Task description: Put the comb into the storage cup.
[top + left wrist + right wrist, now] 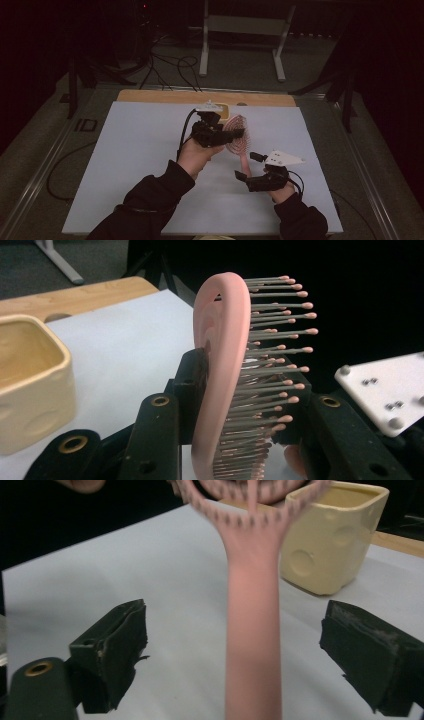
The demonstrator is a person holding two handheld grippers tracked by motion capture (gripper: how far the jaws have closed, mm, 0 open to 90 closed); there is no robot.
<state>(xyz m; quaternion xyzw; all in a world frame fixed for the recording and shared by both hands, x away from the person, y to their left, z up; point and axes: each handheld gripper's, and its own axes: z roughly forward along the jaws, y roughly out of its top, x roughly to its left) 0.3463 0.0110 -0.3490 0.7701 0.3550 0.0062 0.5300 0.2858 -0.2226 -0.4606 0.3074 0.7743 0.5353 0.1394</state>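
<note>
Pink hairbrush [220,370] clamped in left gripper [240,405]; right gripper [235,650] gapes (handle between, untouched).

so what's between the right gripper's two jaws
The pink hairbrush handle runs up between the right gripper jaws, which stand open and clear of it on both sides, as the right gripper view shows.

Left tool [226,134] raised, jaws clamped; right tool [250,165] low, jaws wide apart.
</note>
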